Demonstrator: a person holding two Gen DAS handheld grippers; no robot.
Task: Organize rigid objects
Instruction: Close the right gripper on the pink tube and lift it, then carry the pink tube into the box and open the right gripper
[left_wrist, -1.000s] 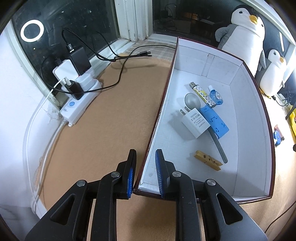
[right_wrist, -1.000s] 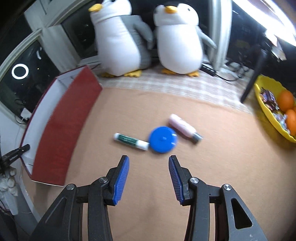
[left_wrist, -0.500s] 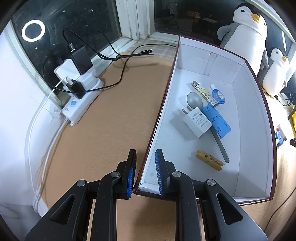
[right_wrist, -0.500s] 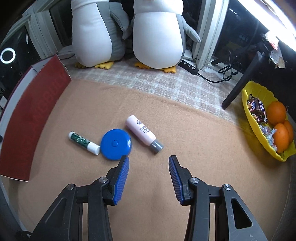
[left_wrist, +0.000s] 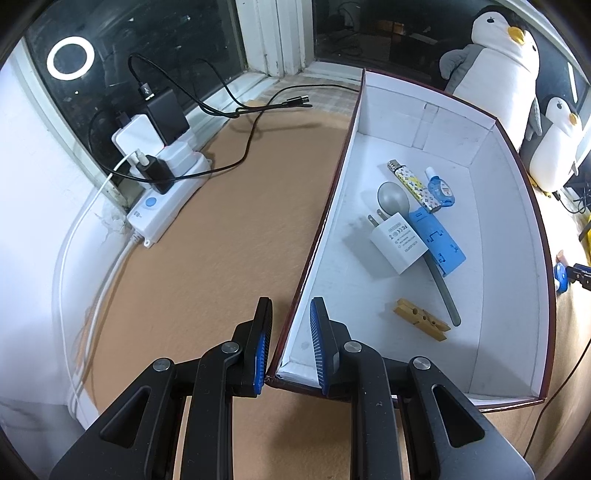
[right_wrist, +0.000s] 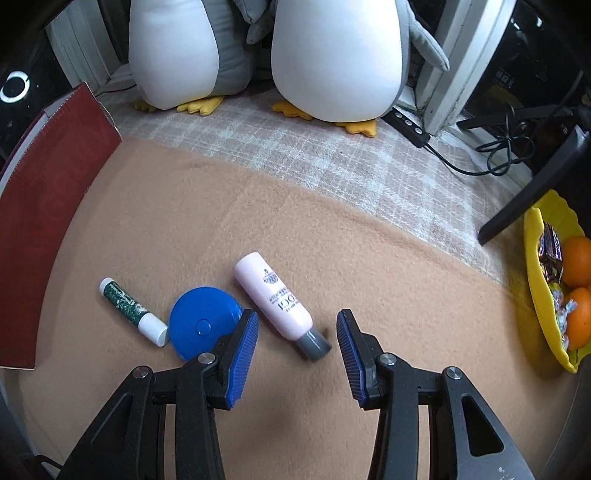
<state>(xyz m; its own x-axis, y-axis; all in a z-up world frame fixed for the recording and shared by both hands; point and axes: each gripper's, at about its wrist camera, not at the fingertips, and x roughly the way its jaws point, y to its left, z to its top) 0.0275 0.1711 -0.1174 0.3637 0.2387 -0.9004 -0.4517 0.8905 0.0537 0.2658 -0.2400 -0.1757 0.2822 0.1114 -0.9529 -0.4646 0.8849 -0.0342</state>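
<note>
In the left wrist view my left gripper (left_wrist: 290, 328) straddles the near left wall of a white-lined, dark red box (left_wrist: 509, 258), its jaws close on either side without clearly pinching it. Inside lie a white charger (left_wrist: 399, 242), a grey spoon (left_wrist: 393, 195), a blue block (left_wrist: 437, 243), a patterned lighter (left_wrist: 412, 184), a small blue bottle (left_wrist: 439, 186) and a wooden clothespin (left_wrist: 421, 319). In the right wrist view my right gripper (right_wrist: 297, 330) is open and empty, low over a pink bottle (right_wrist: 275, 297). A blue round disc (right_wrist: 203, 323) and a green tube (right_wrist: 131, 310) lie left of it.
A power strip with chargers and cables (left_wrist: 162, 181) sits by the window at left. Two plush penguins (right_wrist: 258, 55) stand at the back. A yellow bowl with oranges and sweets (right_wrist: 554, 288) is at the right. The box's red wall (right_wrist: 48, 206) stands at the left.
My right gripper has moved forward and down towards the pink bottle, which now lies between its fingers. My left gripper and the box have hardly moved.
</note>
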